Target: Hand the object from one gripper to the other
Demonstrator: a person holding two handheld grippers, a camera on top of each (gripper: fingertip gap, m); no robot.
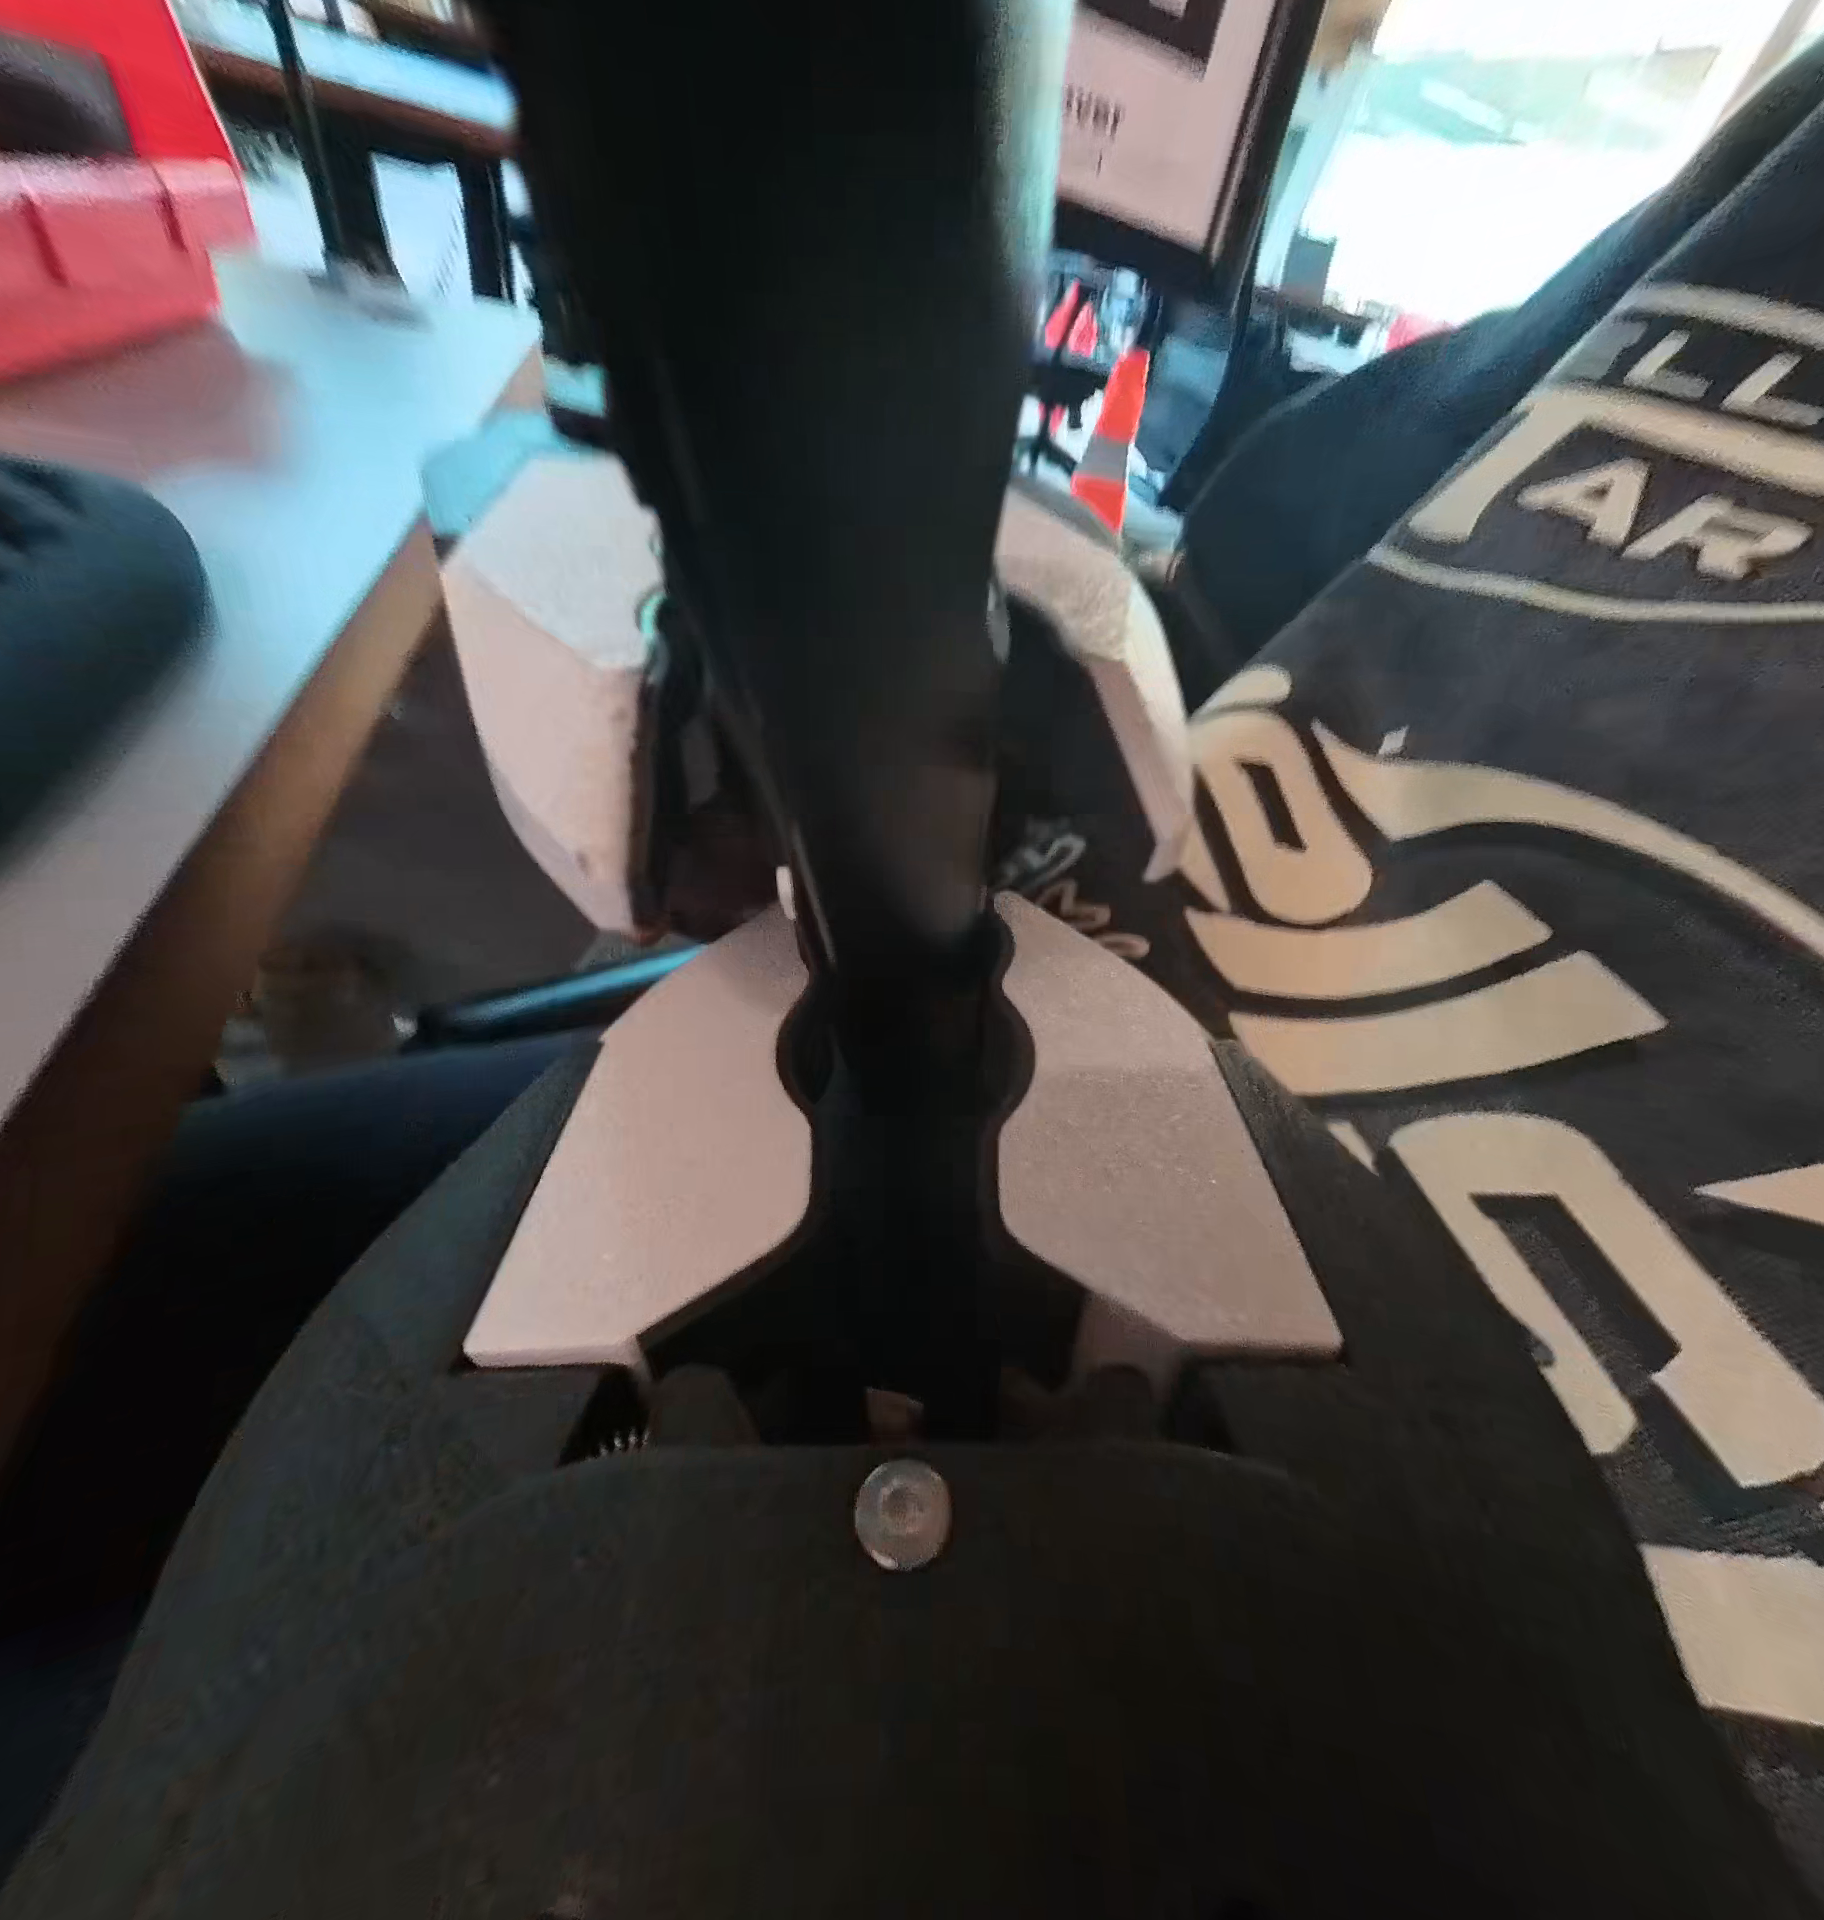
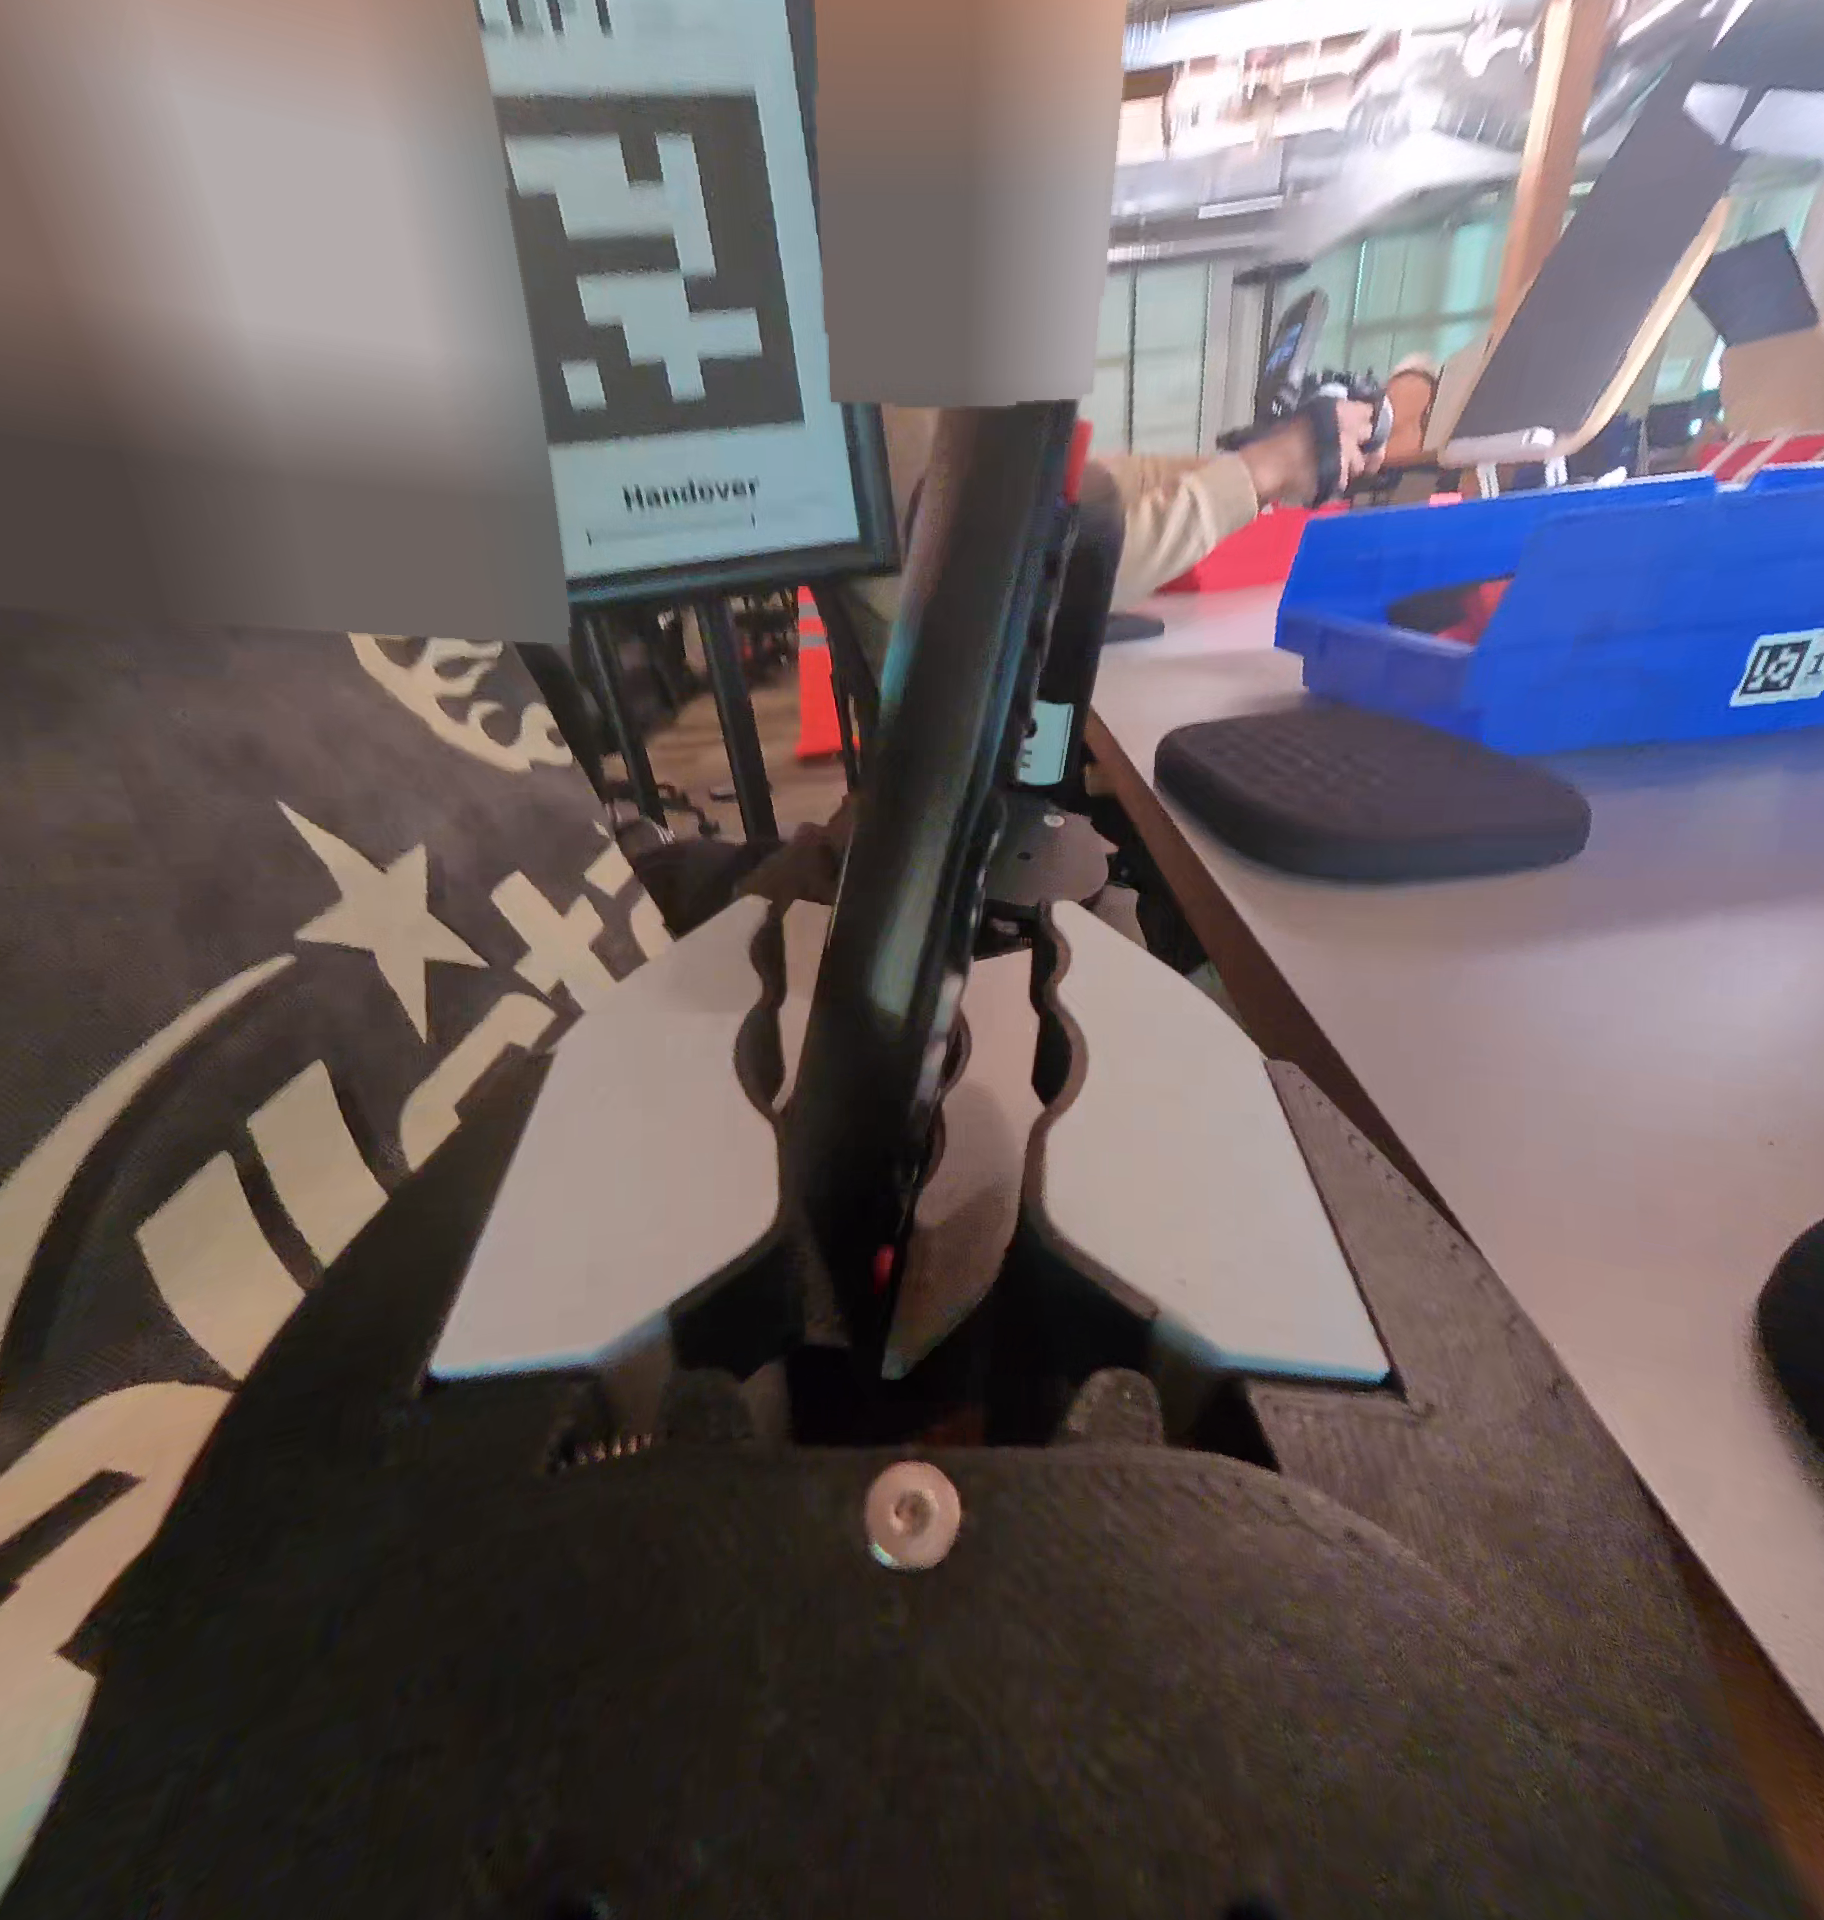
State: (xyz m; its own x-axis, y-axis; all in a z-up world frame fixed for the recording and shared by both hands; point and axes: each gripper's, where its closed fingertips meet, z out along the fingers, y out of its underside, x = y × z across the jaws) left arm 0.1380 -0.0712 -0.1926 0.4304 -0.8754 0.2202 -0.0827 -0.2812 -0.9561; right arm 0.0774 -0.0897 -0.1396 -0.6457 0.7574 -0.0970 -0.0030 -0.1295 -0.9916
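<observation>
The object is a long black remote control [image 1: 835,416] with small buttons along one side. My left gripper [image 1: 903,935] is shut on its near end, both white fingers pressed against it. My right gripper [image 1: 814,675] shows beyond, its white fingers [image 1: 544,727] spread wide on either side of the remote. In the right wrist view the remote [image 2: 939,727] runs up between the jaws of my right gripper [image 2: 908,925]. The left finger is at the remote, and a clear gap separates it from the right finger. Both grippers are off the table's edge.
A grey table [image 2: 1510,1039] holds a blue bin [image 2: 1614,623] and two black pads [image 2: 1365,795]. A red bin [image 1: 56,260] sits on the table in the left wrist view. A dark printed shirt [image 1: 1510,935], a marker sign [image 2: 669,312] and an orange cone [image 2: 814,675] are close by. Some 7 cm of space lies between my two pairs of fingers.
</observation>
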